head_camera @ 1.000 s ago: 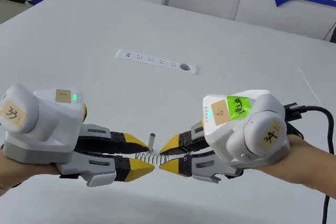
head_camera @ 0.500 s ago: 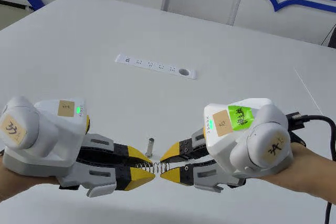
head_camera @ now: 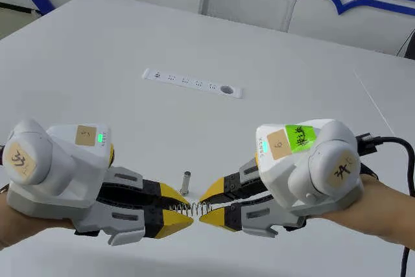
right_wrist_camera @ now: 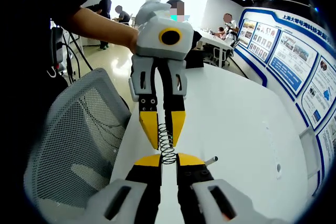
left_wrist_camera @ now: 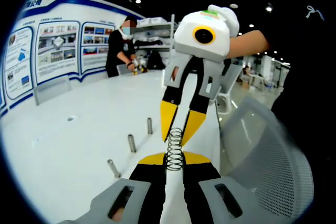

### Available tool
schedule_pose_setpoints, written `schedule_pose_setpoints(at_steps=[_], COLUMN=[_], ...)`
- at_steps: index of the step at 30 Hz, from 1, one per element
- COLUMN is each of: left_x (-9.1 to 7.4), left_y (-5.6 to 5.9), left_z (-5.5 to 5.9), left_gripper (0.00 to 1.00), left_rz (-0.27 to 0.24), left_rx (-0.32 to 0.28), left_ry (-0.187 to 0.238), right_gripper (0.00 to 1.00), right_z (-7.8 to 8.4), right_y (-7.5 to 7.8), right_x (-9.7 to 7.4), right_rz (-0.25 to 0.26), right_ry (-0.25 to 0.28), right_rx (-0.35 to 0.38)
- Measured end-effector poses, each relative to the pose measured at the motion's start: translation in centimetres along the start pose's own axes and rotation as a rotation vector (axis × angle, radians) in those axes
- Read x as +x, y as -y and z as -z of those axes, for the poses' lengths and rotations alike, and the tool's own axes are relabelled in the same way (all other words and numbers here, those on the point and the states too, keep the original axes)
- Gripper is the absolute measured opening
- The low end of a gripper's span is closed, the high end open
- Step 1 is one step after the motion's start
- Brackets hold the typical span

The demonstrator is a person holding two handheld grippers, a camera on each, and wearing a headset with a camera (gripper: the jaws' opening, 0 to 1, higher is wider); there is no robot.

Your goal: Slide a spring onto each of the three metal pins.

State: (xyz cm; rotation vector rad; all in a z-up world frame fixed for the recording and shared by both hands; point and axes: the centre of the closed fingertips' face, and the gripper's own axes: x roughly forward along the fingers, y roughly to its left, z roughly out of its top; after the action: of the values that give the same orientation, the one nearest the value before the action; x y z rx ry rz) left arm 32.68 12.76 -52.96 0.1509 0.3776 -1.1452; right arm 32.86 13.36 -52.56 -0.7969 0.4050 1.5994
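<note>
Head view: we recorded a white table point(head_camera: 97, 50) spanning most of the frame, with a grey chair point(head_camera: 246, 1) at its far edge. Nearest the camera, the left gripper point(head_camera: 187, 212) and the right gripper point(head_camera: 202, 207) faced each other tip to tip, just above the tabletop. A white power strip point(head_camera: 192, 82) lay flat at mid-table, well apart from both.

In the left gripper view we counted three metal pins point(left_wrist_camera: 132, 142) standing upright in a row on the table, to the left of the jaws. One pin point(head_camera: 187, 181) stood just behind the meeting tips in the head view.

The spring point(head_camera: 195, 209) ran level between the two grippers, clear of every pin. In the left gripper view the left gripper's jaws stood narrow, nipping the near end of the spring point(left_wrist_camera: 174, 150), while the right gripper point(left_wrist_camera: 179, 132) pinched the far end. The right gripper view confirmed this from the other side, its own jaws drawn close on the spring point(right_wrist_camera: 167, 148) and the left gripper point(right_wrist_camera: 164, 136) gripping the opposite end.
</note>
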Motion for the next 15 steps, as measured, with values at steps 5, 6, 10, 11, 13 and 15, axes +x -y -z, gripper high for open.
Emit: schedule_pose_setpoints(at_steps=[5, 6, 10, 11, 13, 15], left_x=[-0.1, -0.1, -0.2, -0.2, -0.2, -0.1], left_y=[-0.6, -0.6, -0.5, -0.5, -0.6, -0.5], left_z=[-0.2, -0.2, -0.2, -0.3, -0.3, -0.2], left_gripper=[0.10, 0.11, 0.11, 0.11, 0.11, 0.11], left_rz=[-0.013, -0.016, -0.015, -0.016, -0.023, -0.025], left_rx=[-0.021, -0.020, -0.011, -0.012, -0.013, -0.010], left_ry=[0.029, 0.029, 0.027, 0.027, 0.028, 0.024], right_gripper=[0.11, 0.11, 0.11, 0.11, 0.11, 0.11], right_z=[-0.6, -0.8, -1.4, -1.5, -1.9, -2.1], right_y=[0.4, 0.5, 0.3, 0.3, 0.3, 0.2], right_x=[-0.3, -0.4, -0.6, -0.6, -0.6, -0.6], right_rz=[-0.003, -0.006, -0.026, -0.026, -0.033, -0.041], right_ry=[0.038, 0.049, 0.081, 0.084, 0.099, 0.110], right_rx=[0.039, 0.046, 0.051, 0.051, 0.057, 0.059])
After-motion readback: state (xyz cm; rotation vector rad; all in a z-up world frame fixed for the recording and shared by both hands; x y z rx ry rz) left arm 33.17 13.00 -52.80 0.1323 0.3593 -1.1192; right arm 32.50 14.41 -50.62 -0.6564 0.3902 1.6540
